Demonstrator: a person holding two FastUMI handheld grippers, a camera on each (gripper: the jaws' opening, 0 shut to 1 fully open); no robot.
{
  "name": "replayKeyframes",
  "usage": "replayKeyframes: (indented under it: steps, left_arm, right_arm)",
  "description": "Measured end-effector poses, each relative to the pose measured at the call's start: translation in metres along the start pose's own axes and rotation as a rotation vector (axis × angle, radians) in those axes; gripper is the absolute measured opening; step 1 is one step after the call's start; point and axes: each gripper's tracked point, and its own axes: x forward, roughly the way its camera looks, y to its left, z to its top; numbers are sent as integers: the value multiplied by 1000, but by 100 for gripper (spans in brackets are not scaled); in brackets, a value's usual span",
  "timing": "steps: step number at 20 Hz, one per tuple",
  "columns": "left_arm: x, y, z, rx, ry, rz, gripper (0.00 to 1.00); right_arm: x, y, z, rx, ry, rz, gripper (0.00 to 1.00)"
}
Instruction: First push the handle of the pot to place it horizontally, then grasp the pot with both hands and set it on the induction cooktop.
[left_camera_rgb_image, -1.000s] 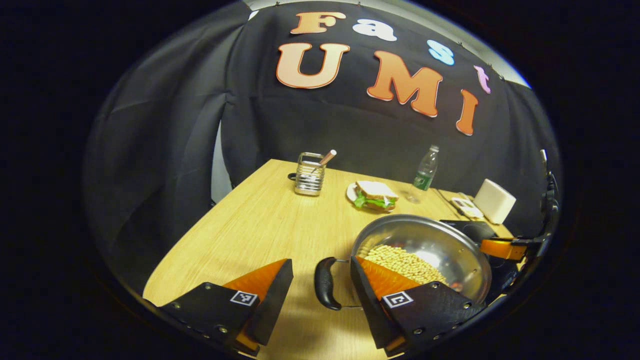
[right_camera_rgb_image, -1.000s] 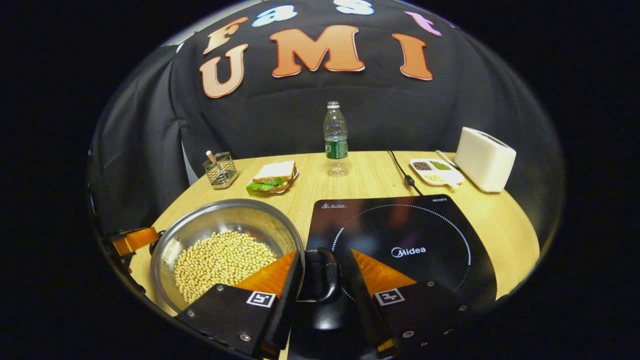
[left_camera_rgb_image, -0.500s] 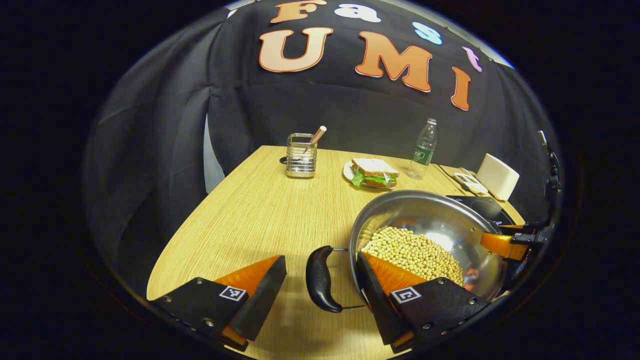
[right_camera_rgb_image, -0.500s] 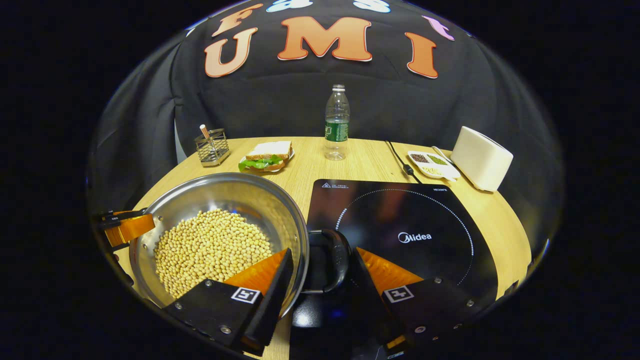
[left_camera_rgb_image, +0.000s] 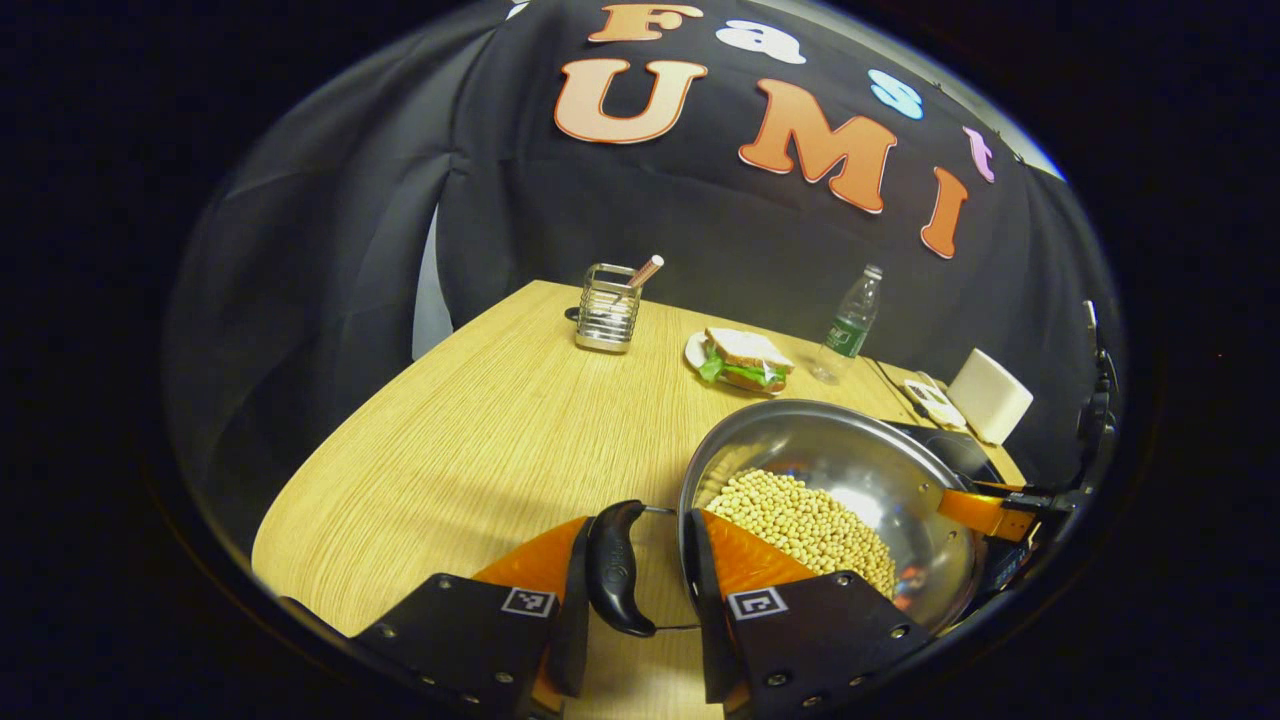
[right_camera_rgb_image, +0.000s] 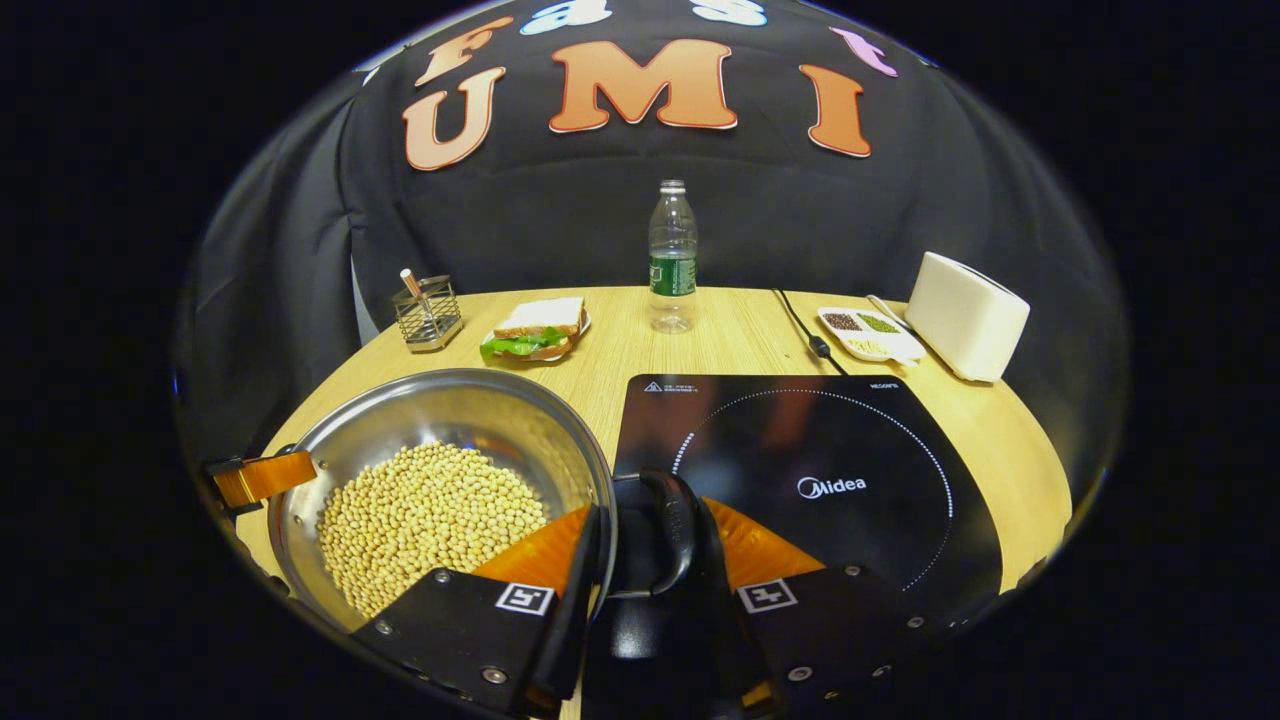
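Note:
A steel pot (left_camera_rgb_image: 830, 450) of soybeans (left_camera_rgb_image: 800, 520) rests on the wooden table (left_camera_rgb_image: 470, 440). Its near black handle (left_camera_rgb_image: 615, 570) lies between the fingers of my left gripper (left_camera_rgb_image: 638, 518), which are shut on it, one finger over the rim. In the right gripper view the pot (right_camera_rgb_image: 450, 410) sits just left of the black induction cooktop (right_camera_rgb_image: 820, 460). My right gripper (right_camera_rgb_image: 650, 505) is shut on the other black handle (right_camera_rgb_image: 672, 530), at the cooktop's near left edge. Each view shows the other gripper's finger at the pot's far rim.
At the back of the table stand a wire utensil holder (left_camera_rgb_image: 608, 320), a sandwich on a plate (left_camera_rgb_image: 745, 358) and a plastic bottle (right_camera_rgb_image: 672, 255). Behind the cooktop are a power cable (right_camera_rgb_image: 805, 330), a divided dish of grains (right_camera_rgb_image: 868, 335) and a white box-shaped appliance (right_camera_rgb_image: 965, 315).
Both grippers' fingers, wide apart around the handles a second ago, have drawn together onto them. The pot stays left of the cooktop.

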Motion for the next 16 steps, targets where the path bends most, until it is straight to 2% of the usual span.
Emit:
replayKeyframes:
  steps: [9,16]
  left_arm:
    - [-47,-37,44,22,-87,-3,47]
    - [-54,-91,51,54,-84,-31,47]
  right_arm:
    - [-42,-24,45,22,-97,17,52]
    - [-58,-71,49,65,-112,-4,52]
